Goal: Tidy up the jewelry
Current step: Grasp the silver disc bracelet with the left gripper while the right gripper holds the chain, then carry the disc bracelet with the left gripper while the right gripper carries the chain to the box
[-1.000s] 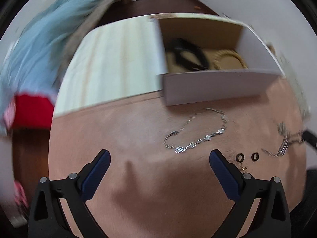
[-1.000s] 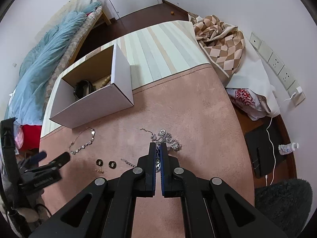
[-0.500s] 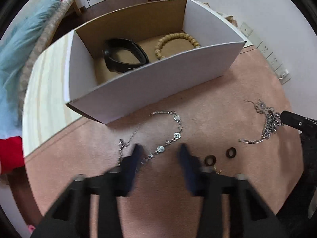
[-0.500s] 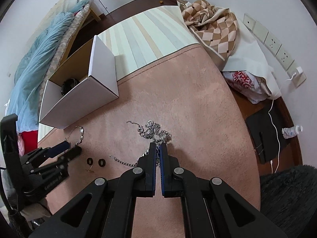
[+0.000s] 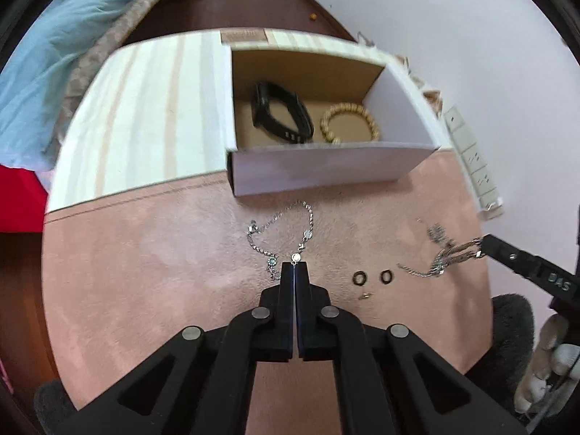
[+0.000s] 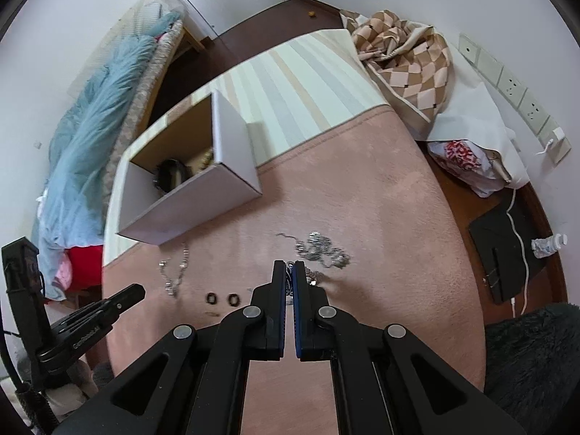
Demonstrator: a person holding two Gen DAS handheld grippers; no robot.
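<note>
My left gripper [image 5: 294, 265] is shut on the near end of a silver chain bracelet [image 5: 286, 232] that lies on the pink rug in front of an open white box [image 5: 326, 172]. The box holds a black watch [image 5: 281, 112] and a beaded bracelet [image 5: 349, 123]. My right gripper [image 6: 289, 264] is shut on a tangled silver necklace [image 6: 322, 250], which also shows in the left wrist view [image 5: 440, 257]. Two small black rings [image 5: 373, 277] and a tiny gold piece [image 5: 365, 295] lie on the rug between the two chains.
The pink rug [image 6: 362, 188] meets a striped mat [image 6: 290, 83] behind the box. A checked blanket [image 6: 402, 58] and a plastic bag [image 6: 467, 163] lie at the right. A bed with blue bedding [image 6: 94, 116] is at the left. A dark fluffy cushion [image 6: 533, 366] is near right.
My left gripper went from wide open to shut on the silver chain bracelet's near end. My right gripper stayed shut on the tangled necklace and shifted slightly.
</note>
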